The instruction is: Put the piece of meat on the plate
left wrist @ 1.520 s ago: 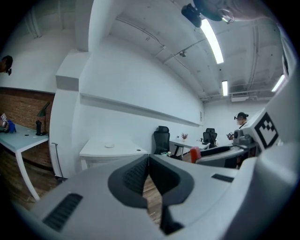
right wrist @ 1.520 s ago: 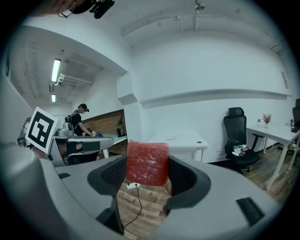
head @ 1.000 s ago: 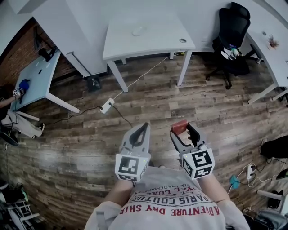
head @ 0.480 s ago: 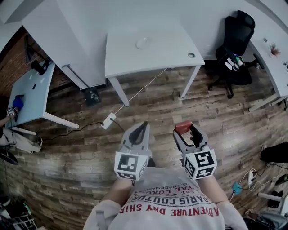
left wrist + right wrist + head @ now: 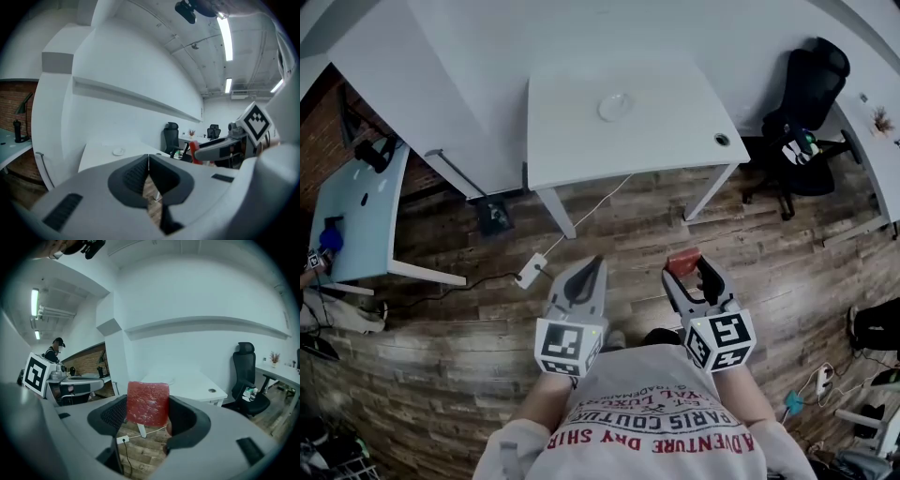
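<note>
A red piece of meat [image 5: 147,403] sits clamped between the jaws of my right gripper [image 5: 684,263], held over the wooden floor; it shows as a red block [image 5: 682,260] in the head view. My left gripper [image 5: 589,267] is beside it on the left, shut with nothing in it [image 5: 148,158]. A small white plate [image 5: 613,106] lies on the white table [image 5: 675,131] ahead, well beyond both grippers. The plate [image 5: 118,151] shows small in the left gripper view, and the right gripper with the meat [image 5: 192,152] shows there at the right.
A black office chair [image 5: 811,94] stands right of the table. A cable and a white power strip [image 5: 531,273] lie on the floor under the table's left leg. More desks stand at the left [image 5: 356,206] and far right. A person [image 5: 55,348] stands in the distance.
The table and plate have drawn nearer and lower in the head view as I move forward. Both grippers keep their pose, the right one still holding the meat.
</note>
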The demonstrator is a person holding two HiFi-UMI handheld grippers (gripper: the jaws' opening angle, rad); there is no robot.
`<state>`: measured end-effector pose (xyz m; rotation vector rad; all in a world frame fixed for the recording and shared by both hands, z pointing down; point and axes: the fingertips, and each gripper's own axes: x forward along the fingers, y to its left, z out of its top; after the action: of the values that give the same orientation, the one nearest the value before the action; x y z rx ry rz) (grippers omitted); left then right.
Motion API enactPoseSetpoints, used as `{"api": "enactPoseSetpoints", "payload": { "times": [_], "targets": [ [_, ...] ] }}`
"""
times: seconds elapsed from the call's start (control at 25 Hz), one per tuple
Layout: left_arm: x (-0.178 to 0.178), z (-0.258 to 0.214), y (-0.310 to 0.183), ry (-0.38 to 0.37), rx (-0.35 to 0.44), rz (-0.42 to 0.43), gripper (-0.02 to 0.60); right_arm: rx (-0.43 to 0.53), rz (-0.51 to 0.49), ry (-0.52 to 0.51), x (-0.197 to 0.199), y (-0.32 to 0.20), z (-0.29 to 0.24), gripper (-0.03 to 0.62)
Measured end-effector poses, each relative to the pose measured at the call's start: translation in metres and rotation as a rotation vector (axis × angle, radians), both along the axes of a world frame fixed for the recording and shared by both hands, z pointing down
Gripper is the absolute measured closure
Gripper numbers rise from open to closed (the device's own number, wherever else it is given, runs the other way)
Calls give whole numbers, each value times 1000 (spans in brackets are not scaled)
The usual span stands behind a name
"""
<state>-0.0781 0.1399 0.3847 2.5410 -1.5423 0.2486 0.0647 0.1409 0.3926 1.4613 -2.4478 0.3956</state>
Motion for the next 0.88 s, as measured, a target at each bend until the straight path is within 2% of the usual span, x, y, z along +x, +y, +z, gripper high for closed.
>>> {"api": "enactPoseSetpoints", "payload": {
  "times": [0.28,0.52,0.88],
  "targets": [
    [4,17,-58,7,-28,-26,574,-33,-60,-17,-5,-58,18,313],
    [14,20,-136,54,-38,-112,574,-44,-121,-44,8,-140,23,313],
    [71,7,-267,85,-33,-170,574,-29,-241,-50,55,-273,7,313]
  ]
}}
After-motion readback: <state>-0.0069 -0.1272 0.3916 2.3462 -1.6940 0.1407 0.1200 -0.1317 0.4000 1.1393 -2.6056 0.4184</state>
